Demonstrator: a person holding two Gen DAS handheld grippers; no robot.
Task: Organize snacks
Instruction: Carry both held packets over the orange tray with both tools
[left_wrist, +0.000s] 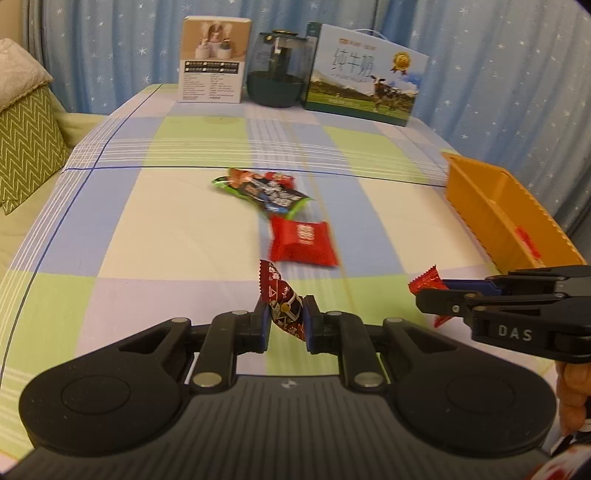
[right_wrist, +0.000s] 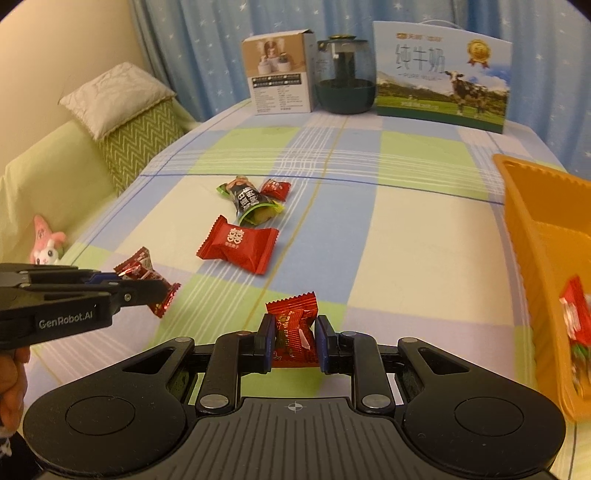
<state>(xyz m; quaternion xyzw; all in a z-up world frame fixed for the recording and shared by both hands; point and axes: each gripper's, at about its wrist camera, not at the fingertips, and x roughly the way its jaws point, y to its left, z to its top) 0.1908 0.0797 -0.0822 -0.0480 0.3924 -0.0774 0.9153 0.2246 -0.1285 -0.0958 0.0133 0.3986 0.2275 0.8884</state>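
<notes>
Nearest the left wrist camera, the left gripper (left_wrist: 287, 322) is pinched onto a dark red striped snack packet (left_wrist: 283, 299), its blue pads (left_wrist: 263, 325) pressed against the wrapper's sides with only the packet's width between them. The packet appears lifted clear of the checked tablecloth (left_wrist: 147, 229). Just to its right, the right gripper (right_wrist: 294, 341) is likewise closed around a small bright red candy (right_wrist: 293, 332), held upright between the jaws.

Judged from this, the sorting is partway through. At least 1 red-wrapped snack (right_wrist: 574, 314) already lies in the orange bin (right_wrist: 535, 236) at the right edge of the table, though blur hides how many more are inside. The 2 held pieces look bound for that bin next.

Farther out, 3 snacks remain on the cloth: a large red pillow packet (right_wrist: 238, 243) near the middle, then a green and black bar (right_wrist: 251, 203) with a small red candy (right_wrist: 275, 188) just beside its far end, perhaps touching.

At the back of the table stand a white box (right_wrist: 280, 74), a dark glass jar (right_wrist: 345, 74) and a milk carton (right_wrist: 441, 70), apparently not part of the sorting.
</notes>
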